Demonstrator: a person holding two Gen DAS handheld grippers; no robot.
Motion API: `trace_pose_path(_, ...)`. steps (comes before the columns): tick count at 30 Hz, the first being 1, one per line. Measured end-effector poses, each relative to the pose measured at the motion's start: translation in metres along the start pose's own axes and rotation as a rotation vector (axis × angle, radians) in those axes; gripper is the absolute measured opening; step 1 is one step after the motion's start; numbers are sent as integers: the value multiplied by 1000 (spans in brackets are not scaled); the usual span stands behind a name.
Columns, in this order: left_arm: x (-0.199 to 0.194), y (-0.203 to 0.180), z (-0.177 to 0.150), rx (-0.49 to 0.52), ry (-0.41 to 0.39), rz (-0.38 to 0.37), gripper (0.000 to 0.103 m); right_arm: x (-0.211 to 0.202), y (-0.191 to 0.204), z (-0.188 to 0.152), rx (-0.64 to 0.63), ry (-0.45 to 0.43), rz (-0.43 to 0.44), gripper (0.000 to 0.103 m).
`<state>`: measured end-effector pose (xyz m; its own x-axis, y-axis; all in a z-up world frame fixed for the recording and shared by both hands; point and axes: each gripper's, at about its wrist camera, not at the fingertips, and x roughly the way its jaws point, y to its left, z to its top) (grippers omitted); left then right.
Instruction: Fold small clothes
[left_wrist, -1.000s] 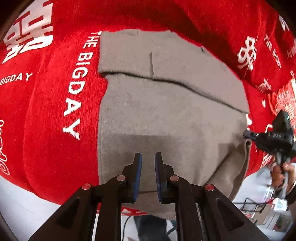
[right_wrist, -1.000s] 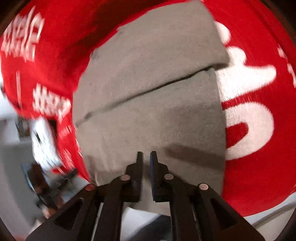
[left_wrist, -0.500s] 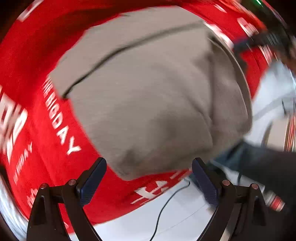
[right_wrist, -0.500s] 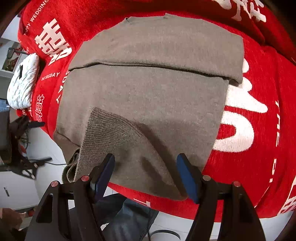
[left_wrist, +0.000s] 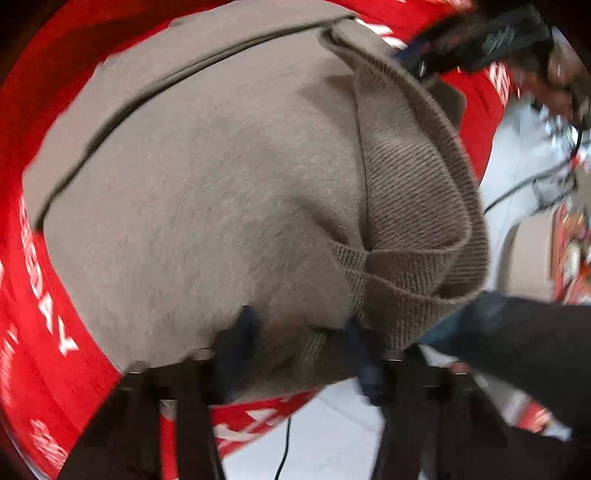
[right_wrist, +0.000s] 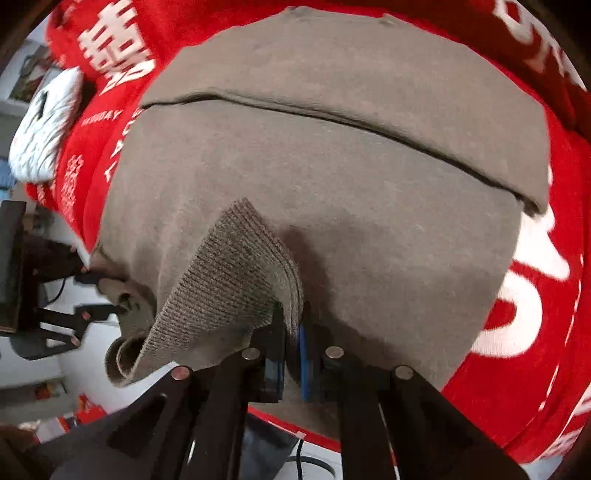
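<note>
Right wrist view first: the right gripper (right_wrist: 293, 332) has its jaws pinched tight on the ribbed hem of the grey sweater (right_wrist: 332, 177), and they have just been closing, with that knit edge caught between the blue pads. The ribbed hem (right_wrist: 229, 280) lifts up off the sweater's body in a curled flap that runs from those jaws away to the left, where the left gripper (right_wrist: 107, 295) shows small at the garment's near-left corner. The sweater itself lies spread on the red blanket (right_wrist: 535, 295) with white lettering, a folded-over band crossing its far side. A white quilted item (right_wrist: 44, 129) sits at the blanket's far-left edge. Over in the left wrist view, blurred by motion, the left gripper (left_wrist: 299, 332) points down at the sweater's (left_wrist: 207, 192) near edge; its jaws have just been closing too, and a bunch of the grey fabric sits between the two fingers. Whether the pads actually press on it, I cannot tell through the blur. To the right of those fingers the ribbed hem (left_wrist: 413, 192) stands up in a tall fold, running toward the right gripper (left_wrist: 424, 62) at the top right. A dark sleeve (left_wrist: 524, 339) crosses the lower right.
</note>
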<state>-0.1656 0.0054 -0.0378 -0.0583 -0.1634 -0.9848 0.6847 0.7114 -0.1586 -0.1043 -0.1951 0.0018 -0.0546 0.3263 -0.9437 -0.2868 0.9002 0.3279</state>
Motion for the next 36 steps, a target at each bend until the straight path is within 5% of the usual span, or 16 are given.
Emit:
trace_pose_path(1,-2,6,-2,-34,1,-24,20,-4,0,-2,8,-11,4,6)
trace_pose_path(4,-14,31,-10,-182,-26,-112,10,-22,-6,-13,59,-43,15,6)
trace_pose_path(11,-63,76,-28,-465,-162,-152,10,-75,-12,-14,138,-174,19,6)
trace_pose_path(21,-158,138,9,-602,-432,-86,10,-158,-25,52,121,-392,-28,6)
trace_pose_path(29,-157,222,91,-693,-518,13,10,-131,-84,140,212,-400,-29,6)
trace_pose_path(36,-78,278,151,-840,-417,89,10,-52,-139,188,300,-275,-68,6)
